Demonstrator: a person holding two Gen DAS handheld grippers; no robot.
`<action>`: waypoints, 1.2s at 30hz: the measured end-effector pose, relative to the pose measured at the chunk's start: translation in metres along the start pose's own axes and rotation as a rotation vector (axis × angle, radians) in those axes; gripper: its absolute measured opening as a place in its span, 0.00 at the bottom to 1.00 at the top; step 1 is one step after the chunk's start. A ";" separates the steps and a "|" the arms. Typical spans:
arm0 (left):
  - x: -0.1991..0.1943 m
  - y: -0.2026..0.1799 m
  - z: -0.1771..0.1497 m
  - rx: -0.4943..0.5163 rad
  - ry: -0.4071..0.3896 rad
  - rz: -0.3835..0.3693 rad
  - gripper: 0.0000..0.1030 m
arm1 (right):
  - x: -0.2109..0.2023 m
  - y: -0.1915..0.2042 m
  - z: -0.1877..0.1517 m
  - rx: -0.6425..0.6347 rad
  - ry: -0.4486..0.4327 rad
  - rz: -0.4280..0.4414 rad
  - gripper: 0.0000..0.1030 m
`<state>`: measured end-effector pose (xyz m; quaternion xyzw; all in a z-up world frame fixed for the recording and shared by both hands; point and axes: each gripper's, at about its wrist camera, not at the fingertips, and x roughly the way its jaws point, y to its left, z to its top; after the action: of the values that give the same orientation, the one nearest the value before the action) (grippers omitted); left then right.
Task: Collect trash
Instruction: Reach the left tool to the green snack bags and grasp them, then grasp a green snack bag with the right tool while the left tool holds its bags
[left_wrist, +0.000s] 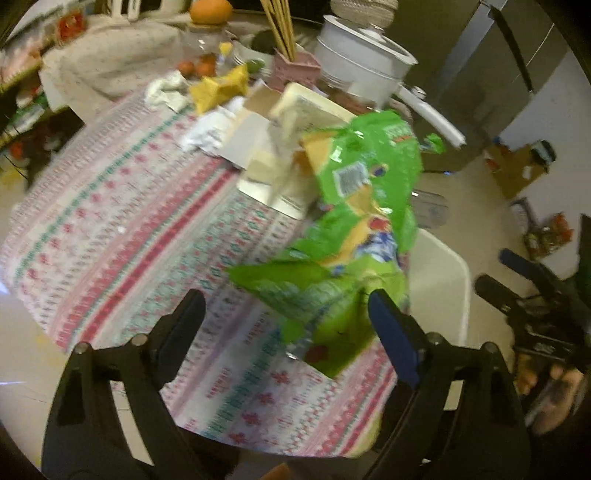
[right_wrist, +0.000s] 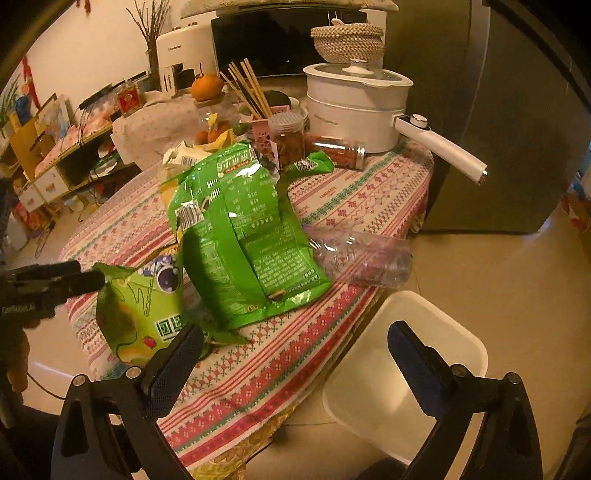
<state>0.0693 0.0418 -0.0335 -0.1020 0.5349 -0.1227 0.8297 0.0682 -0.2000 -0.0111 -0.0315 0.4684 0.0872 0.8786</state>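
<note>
Trash lies on a round table with a patterned cloth (right_wrist: 280, 369). A large green snack bag (right_wrist: 243, 236) stands crumpled near the front edge, and a smaller green bag (right_wrist: 140, 310) lies beside it. A clear plastic bottle (right_wrist: 365, 258) lies on its side by the edge. My left gripper (left_wrist: 284, 299) is open over the smaller green bag (left_wrist: 332, 325), whose lower end sits between the fingers beside the blue pad; no pad presses it. My right gripper (right_wrist: 295, 332) is open above the table edge, nothing between its fingers. Each gripper shows at the side of the other's view.
A white bin (right_wrist: 406, 369) stands on the floor under the table edge. Crumpled paper (left_wrist: 166, 90), a yellow wrapper (left_wrist: 218, 88) and a cardboard box (left_wrist: 258, 147) lie further back. A white pot (right_wrist: 354, 107), jars and a chopstick holder (right_wrist: 262, 133) crowd the far side.
</note>
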 end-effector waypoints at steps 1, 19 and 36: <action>0.001 0.000 -0.001 -0.003 0.008 -0.016 0.87 | 0.001 -0.001 0.000 0.004 0.005 0.003 0.98; 0.024 -0.014 -0.019 0.057 0.106 -0.143 0.00 | 0.002 -0.001 0.003 0.014 0.020 0.032 0.98; -0.030 0.014 -0.015 0.067 -0.089 -0.066 0.00 | 0.028 0.007 0.078 -0.064 -0.045 0.172 0.75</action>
<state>0.0447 0.0643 -0.0179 -0.0970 0.4894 -0.1634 0.8511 0.1460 -0.1786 0.0101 -0.0173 0.4467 0.1781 0.8766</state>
